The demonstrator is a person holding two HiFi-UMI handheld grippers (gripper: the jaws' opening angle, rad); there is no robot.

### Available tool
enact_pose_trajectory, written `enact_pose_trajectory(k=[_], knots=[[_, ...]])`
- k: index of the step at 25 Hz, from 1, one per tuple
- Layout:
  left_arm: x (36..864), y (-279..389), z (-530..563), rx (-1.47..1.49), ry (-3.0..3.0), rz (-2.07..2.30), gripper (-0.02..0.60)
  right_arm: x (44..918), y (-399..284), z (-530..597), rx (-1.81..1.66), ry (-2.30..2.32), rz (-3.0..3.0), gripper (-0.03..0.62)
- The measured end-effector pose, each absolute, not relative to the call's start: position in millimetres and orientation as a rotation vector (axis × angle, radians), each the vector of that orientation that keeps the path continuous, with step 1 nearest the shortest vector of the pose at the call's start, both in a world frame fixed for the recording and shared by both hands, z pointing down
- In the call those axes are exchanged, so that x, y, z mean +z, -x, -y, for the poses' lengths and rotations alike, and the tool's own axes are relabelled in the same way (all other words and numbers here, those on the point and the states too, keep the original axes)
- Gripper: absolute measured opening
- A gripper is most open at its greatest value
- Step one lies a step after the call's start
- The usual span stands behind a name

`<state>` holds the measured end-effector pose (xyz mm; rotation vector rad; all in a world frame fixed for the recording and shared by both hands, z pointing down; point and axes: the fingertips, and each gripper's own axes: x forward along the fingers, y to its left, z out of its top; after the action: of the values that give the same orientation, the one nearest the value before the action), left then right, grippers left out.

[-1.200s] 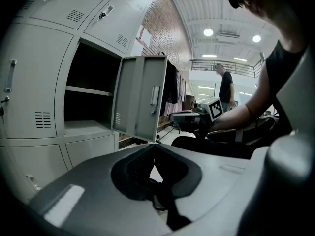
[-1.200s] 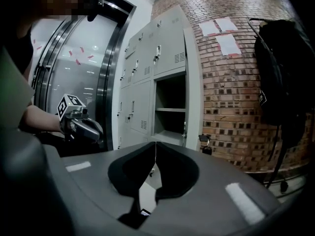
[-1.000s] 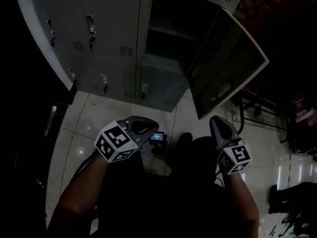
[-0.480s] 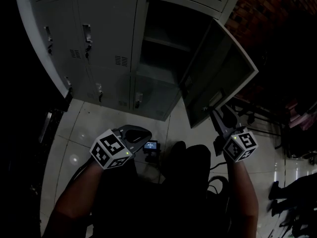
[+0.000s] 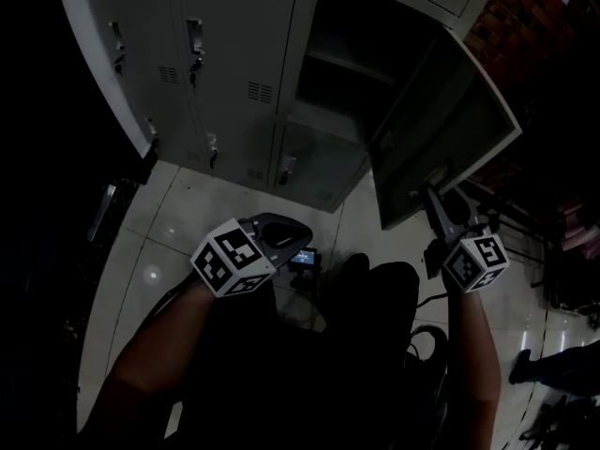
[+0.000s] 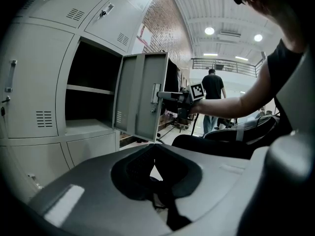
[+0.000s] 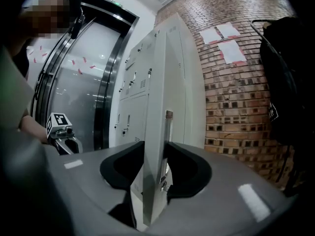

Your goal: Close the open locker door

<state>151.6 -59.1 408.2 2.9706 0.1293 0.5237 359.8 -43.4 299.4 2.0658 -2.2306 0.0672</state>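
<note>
The grey locker door (image 5: 450, 129) stands swung out to the right of its dark open compartment (image 5: 347, 54). My right gripper (image 5: 433, 195) is at the door's lower front edge. In the right gripper view the door's edge (image 7: 157, 107) runs upright between the jaws of the right gripper (image 7: 155, 144), which are closing and touch it on both sides. The left gripper view shows the door (image 6: 142, 95) edge-on, with the right gripper (image 6: 167, 96) at its latch. My left gripper (image 5: 295, 235) hangs low over the floor, shut and empty, well away from the door.
Closed grey lockers (image 5: 206, 73) fill the wall to the left of the open one. A brick wall (image 7: 236, 92) and a black bag (image 7: 290, 82) lie behind the door. A person (image 6: 213, 87) stands far down the hall. A small lit device (image 5: 302, 258) lies on the tiled floor.
My right gripper has risen from beside my legs to the door's lower edge and now has the edge between its jaws. The left gripper has hardly moved.
</note>
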Motion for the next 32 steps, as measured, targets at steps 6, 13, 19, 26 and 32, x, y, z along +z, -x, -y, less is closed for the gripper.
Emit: enact_pose_trajectory(k=[6,13,19,26,32], knots=[[409.9,-147.8,58.4,0.537,-2.965,-0.121,0.012,300.1,-332.4,52.5,0.074,-2.014,2.289,0.155],[406.8,-144.4,60.6,0.517,-2.966,-0.101,0.012,299.0,-285.3,81.0,0.031,-1.886,2.39,0.147],[403.3,-138.1,63.4,0.507,-2.975,-0.084,0.012,297.4,-251.4,118.3,0.005,-1.812,2.458,0.134],[398.2,-119.4,76.1,0.465,-2.958,-0.002,0.012,294.4,-226.4,173.0,0.013,-1.805,2.505,0.115],[395.6,-96.5,84.9,0.407,-2.95,0.077,0.012,296.4,-215.2,220.8,-0.009,-1.854,2.486,0.11]])
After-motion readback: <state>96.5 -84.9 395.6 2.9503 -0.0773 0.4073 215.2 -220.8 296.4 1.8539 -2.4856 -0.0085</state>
